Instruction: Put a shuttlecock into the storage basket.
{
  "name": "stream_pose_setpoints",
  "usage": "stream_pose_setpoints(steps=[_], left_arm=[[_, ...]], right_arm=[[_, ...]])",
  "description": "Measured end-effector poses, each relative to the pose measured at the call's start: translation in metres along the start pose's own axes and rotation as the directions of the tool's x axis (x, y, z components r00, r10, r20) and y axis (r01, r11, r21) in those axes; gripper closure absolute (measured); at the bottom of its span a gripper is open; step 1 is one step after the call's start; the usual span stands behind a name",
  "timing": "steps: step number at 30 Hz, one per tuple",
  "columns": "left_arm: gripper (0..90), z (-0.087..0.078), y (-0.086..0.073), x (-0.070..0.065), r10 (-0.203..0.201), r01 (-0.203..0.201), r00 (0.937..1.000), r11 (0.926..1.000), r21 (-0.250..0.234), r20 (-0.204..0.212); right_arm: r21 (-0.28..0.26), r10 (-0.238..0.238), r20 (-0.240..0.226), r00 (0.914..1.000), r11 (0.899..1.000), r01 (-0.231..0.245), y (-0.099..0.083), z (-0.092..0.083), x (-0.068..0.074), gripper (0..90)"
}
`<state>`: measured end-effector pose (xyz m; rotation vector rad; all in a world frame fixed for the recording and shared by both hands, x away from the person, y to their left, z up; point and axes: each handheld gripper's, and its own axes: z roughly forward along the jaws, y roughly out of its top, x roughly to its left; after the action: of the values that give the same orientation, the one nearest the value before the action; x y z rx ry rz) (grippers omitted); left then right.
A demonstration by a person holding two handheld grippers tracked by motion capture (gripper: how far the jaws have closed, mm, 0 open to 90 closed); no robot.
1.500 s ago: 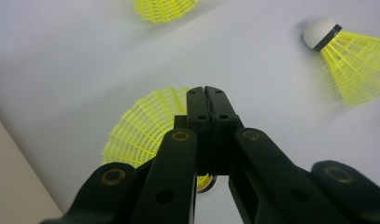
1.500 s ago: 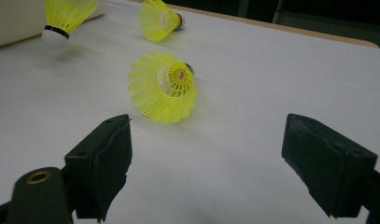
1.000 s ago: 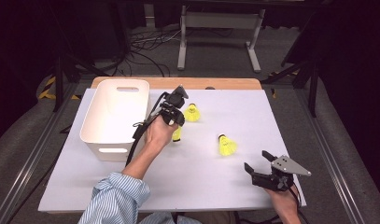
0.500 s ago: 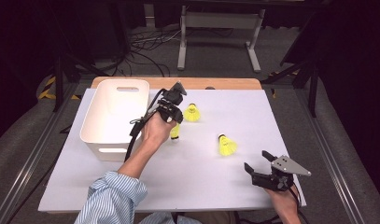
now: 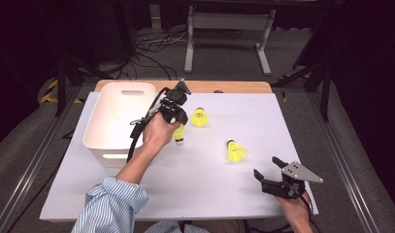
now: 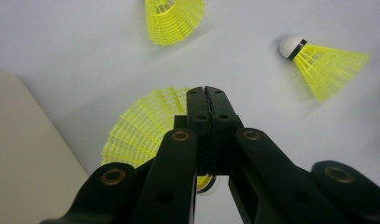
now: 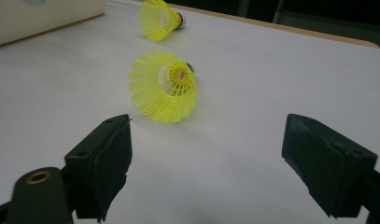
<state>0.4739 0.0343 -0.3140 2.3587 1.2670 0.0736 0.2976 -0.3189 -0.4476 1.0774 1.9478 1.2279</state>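
Shuttlecocks of yellow plastic mesh lie on the smooth white table (image 5: 195, 170). The left gripper (image 6: 207, 95) pinches the net skirt of one shuttlecock (image 6: 141, 128) beside the white plastic bin (image 5: 115, 121); the right gripper (image 7: 206, 154) rests wide open before another shuttlecock (image 7: 165, 87).

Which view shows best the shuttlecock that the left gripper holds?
The left gripper view: the held shuttlecock sits close up, its skirt pinched in the shut left gripper. The high view shows it small, partly hidden by the hand.
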Motion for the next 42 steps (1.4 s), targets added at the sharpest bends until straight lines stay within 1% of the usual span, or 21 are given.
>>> stream_pose_setpoints(steps=[3,4,8,10,11,19,21,22,24,25,31,34,42], left_arm=[[89.9,-0.003,0.001,-0.001,-0.004,0.004,1.0000,1.0000,0.003,0.002],[89.9,-0.004,0.001,0.000,0.003,-0.003,1.0000,1.0000,-0.001,-0.002],[89.9,-0.008,0.002,-0.001,0.008,-0.008,1.0000,1.0000,-0.003,-0.003],[89.9,-0.012,0.003,0.000,0.018,-0.018,0.9998,0.9998,-0.005,-0.006],[89.9,-0.013,0.003,0.000,0.011,-0.011,0.9999,0.9999,-0.009,-0.007],[89.9,-0.024,0.005,0.003,0.013,-0.014,0.9998,0.9996,-0.024,-0.014],[89.9,-0.026,0.005,0.004,0.018,-0.018,0.9997,0.9996,-0.022,-0.017],[90.0,-0.027,0.006,0.003,0.011,-0.011,0.9998,0.9996,-0.026,-0.015],[89.9,-0.029,0.006,0.004,0.020,-0.020,0.9996,0.9996,-0.020,-0.020],[89.9,-0.030,0.007,0.004,0.015,-0.016,0.9997,0.9997,-0.020,-0.020],[89.9,-0.035,0.008,0.006,0.023,-0.024,0.9995,0.9993,-0.028,-0.022],[90.0,-0.037,0.008,0.007,0.016,-0.017,0.9997,0.9994,-0.029,-0.016],[89.9,-0.043,0.008,0.009,0.019,-0.020,0.9996,0.9993,-0.031,-0.020]], right_arm=[[0.000,0.000,0.000,1.0000,1.000,0.000,0.000,0.000,0.000,16.6],[0.000,0.000,0.000,1.0000,1.000,0.000,0.000,0.000,0.000,16.7],[0.000,-0.002,-0.001,1.0000,1.000,0.002,0.000,0.000,0.000,16.7],[-0.001,0.000,-0.001,1.0000,1.000,0.000,0.000,0.000,0.000,16.7],[-0.001,0.001,0.000,1.0000,1.000,-0.001,0.000,0.000,0.000,16.6],[-0.001,0.000,-0.001,1.0000,1.000,0.000,0.000,0.000,0.000,16.6],[-0.001,0.000,0.000,1.0000,1.000,0.000,0.000,0.000,0.000,16.7],[-0.001,0.000,0.000,1.0000,1.000,0.000,0.000,0.000,0.000,16.6],[-0.001,0.000,0.000,1.0000,1.000,0.000,0.000,0.000,0.000,16.6],[-0.001,0.000,0.000,1.0000,1.000,0.000,0.000,0.000,0.000,16.7],[-0.001,-0.002,0.000,1.0000,1.000,0.002,0.000,0.000,0.000,16.7],[0.000,-0.003,0.000,1.0000,1.000,0.003,0.000,0.000,0.000,16.7],[0.000,-0.001,0.000,1.0000,1.000,0.001,0.000,0.000,0.000,16.7]])
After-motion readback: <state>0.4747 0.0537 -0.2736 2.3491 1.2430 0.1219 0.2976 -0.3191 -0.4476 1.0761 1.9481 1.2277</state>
